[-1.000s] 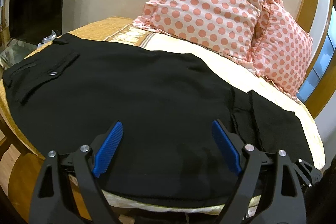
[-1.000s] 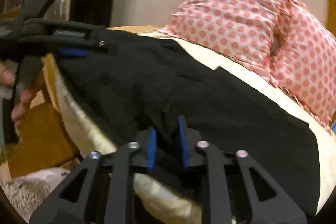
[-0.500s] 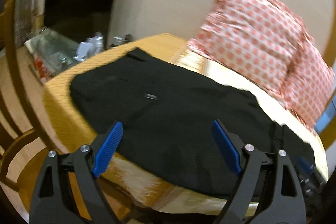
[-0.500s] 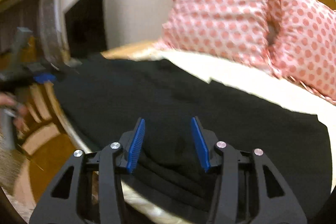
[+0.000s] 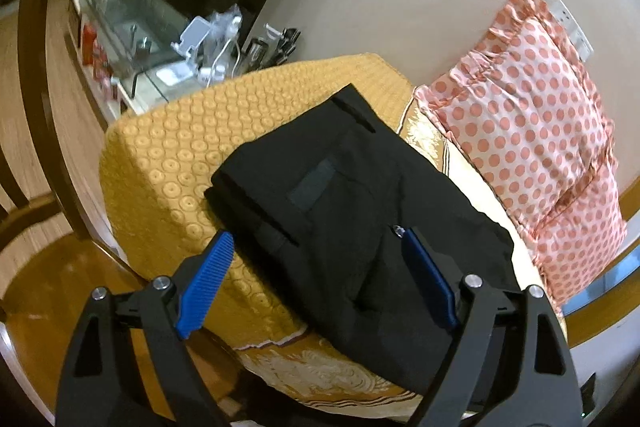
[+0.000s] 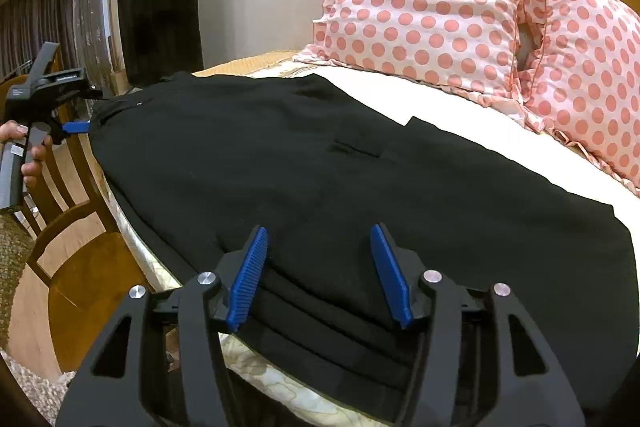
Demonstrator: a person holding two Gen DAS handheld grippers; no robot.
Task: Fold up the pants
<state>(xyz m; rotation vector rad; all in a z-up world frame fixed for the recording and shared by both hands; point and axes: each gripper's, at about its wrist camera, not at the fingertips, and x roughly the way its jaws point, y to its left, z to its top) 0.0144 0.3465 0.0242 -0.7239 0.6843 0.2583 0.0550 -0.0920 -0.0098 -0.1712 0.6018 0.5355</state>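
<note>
The right claw stands apart at the bottom centre of its frame; its jaws have just been opening, the stacked hem layers of the pants lie between the pads, unpressed. The left claw gapes wide at the bottom of its frame, over the waist end of the pants, gripping nothing. The black pants stretch across the bed. Two dotted pillows lean at the upper right. A hand at far left holds the left claw's handle.
</note>
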